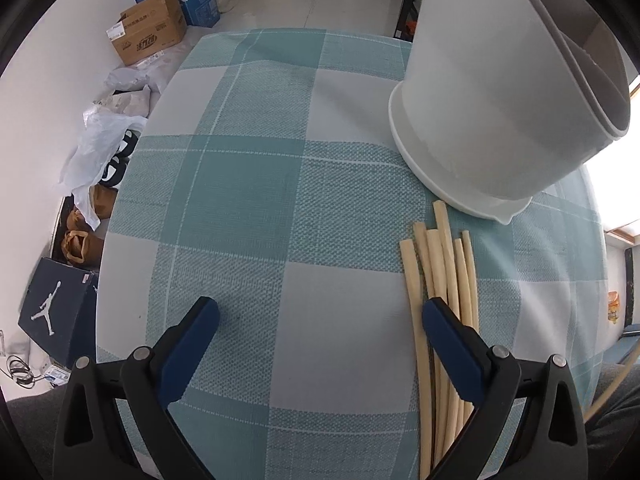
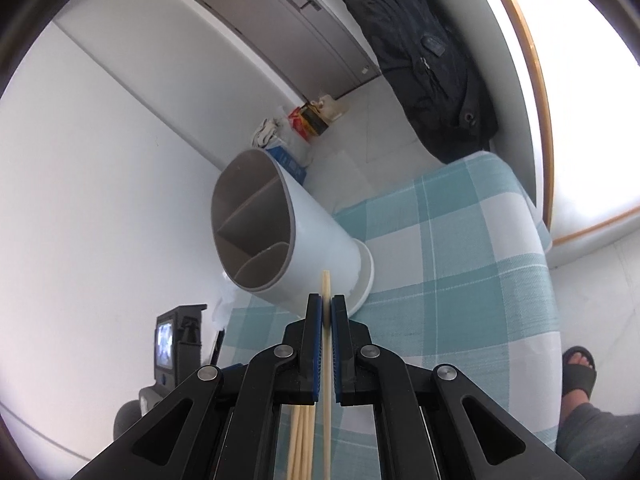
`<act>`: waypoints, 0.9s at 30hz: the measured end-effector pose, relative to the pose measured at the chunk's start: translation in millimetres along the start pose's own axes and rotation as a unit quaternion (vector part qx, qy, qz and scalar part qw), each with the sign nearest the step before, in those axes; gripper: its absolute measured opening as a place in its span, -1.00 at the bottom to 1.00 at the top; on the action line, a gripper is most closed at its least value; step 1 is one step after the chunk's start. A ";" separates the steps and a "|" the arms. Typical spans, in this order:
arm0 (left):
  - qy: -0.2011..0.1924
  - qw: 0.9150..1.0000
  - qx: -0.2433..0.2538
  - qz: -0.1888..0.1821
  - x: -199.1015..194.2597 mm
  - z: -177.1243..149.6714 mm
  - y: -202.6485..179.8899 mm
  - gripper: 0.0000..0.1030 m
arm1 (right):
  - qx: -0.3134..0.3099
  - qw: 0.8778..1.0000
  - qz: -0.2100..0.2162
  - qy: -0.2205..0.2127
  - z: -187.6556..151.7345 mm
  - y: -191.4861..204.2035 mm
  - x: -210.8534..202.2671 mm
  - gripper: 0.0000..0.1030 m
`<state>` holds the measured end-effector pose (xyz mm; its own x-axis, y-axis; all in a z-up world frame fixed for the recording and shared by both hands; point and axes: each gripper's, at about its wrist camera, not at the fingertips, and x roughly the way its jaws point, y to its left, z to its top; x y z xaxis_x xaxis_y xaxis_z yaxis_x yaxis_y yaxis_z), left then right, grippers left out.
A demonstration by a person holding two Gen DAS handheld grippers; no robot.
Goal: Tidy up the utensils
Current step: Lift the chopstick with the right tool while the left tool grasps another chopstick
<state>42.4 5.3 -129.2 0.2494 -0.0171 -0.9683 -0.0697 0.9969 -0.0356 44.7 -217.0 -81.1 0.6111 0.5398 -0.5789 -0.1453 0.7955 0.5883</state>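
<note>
Item 1, right gripper (image 2: pixel 327 308): jaws closed on a single chopstick (image 2: pixel 326 284), lifted clear of the checked tablecloth (image 2: pixel 460 240). The stick's long axis runs along the fingers; its tip juts a little past the pads toward 12 o'clock in the right wrist view, aimed at the lower wall of the holder.

Item 2, white utensil holder (image 2: pixel 280 236): a tall container with grey dividers inside, on the cloth just beyond the stick's tip. In this view its mouth faces 10 o'clock; the tilt is probably the camera's own roll, as the room slants with it.

Item 3, left gripper (image 1: pixel 320 316): jaws wide apart, holding nothing, pointing steeply down at the cloth.

Item 4, loose chopsticks (image 1: pixel 444 264): a pale bundle lying flat, long axes roughly 12 to 6 o'clock in the left wrist view, far ends just short of the holder's base at 1 o'clock. The left gripper's right finger overlaps them; contact cannot be told.

Step in hand, as judged: carrying one stick to the holder. Next move calls for raising the tip above the rim, tipping it downward over one compartment, then releasing.
</note>
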 end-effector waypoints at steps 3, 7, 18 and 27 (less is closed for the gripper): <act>-0.004 1.000 0.017 0.009 0.8 0.9 -4.6 0.88 | 0.000 1.000 0.005 -0.003 0.6 0.3 -4.4 -0.93; -0.011 1.000 0.021 0.002 -3.5 3.6 -3.4 0.52 | 0.004 1.000 0.007 -0.005 1.1 -1.9 -8.3 -0.93; -0.029 0.998 0.047 -0.020 -7.9 5.5 -8.1 -0.91 | -0.005 1.000 0.003 -0.012 0.4 1.5 -14.1 -0.93; -0.064 0.995 0.022 -0.075 -23.3 5.7 0.9 -0.95 | -0.023 0.999 -0.008 -0.025 -3.5 10.8 -16.7 -0.93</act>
<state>42.0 7.0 -105.2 0.3747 -0.1597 -0.9133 0.0192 0.9862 -0.1646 30.2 -216.5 -67.0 0.6519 0.5138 -0.5577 -0.1710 0.8161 0.5521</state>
